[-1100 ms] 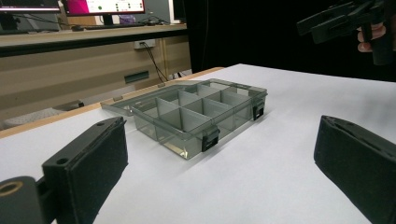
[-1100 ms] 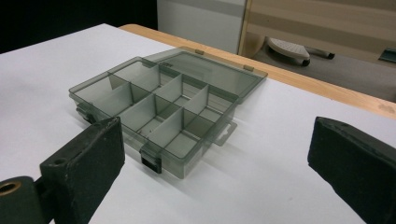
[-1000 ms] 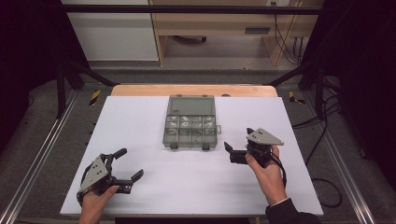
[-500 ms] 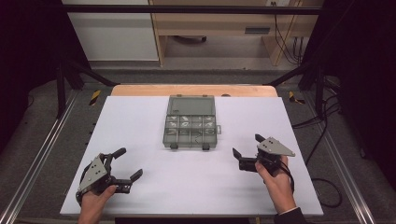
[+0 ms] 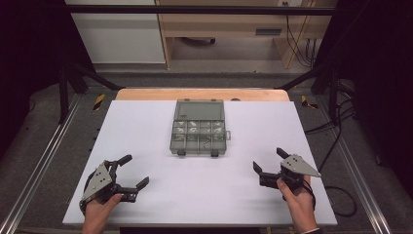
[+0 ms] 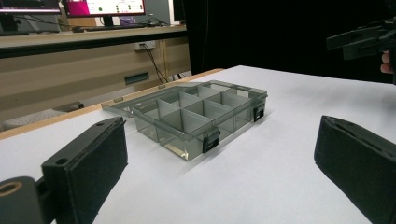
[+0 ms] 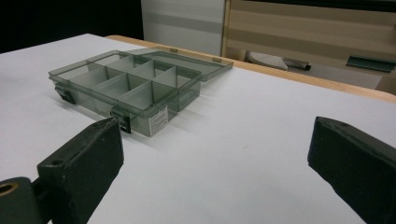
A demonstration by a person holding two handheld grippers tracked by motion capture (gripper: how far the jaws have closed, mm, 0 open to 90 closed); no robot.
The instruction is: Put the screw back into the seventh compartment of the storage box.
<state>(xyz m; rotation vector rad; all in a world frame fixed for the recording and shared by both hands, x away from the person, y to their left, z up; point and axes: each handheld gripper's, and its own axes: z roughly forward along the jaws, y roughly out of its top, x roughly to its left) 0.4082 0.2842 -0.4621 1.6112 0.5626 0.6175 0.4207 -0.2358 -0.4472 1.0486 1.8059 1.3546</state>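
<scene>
A smoky clear plastic organizer box (image 5: 198, 127) with divided compartments lies at the middle of the white table (image 5: 136, 126). Its lid looks folded back flat on the far side, and two black latches face me. My left gripper (image 5: 135, 169) rests open near the front left, well short of the box. My right gripper (image 5: 268, 159) is open at the front right, also apart from it. In the left gripper view the box (image 6: 196, 116) lies ahead between the wide jaws of the left gripper (image 6: 219, 163). Beyond the open right gripper (image 7: 215, 168) is the box (image 7: 135, 84), whose compartments look empty.
A wooden strip (image 5: 202, 94) runs along the table's far edge, and a wooden desk (image 5: 229, 29) stands behind it. Metal rails (image 5: 39, 165) flank the table and cables (image 5: 341, 200) trail at the right. The right gripper (image 6: 364, 39) hangs at the left gripper view's upper right.
My right gripper has drawn back toward the front right of the table, away from the box, still open. The left gripper and the box have stayed put.
</scene>
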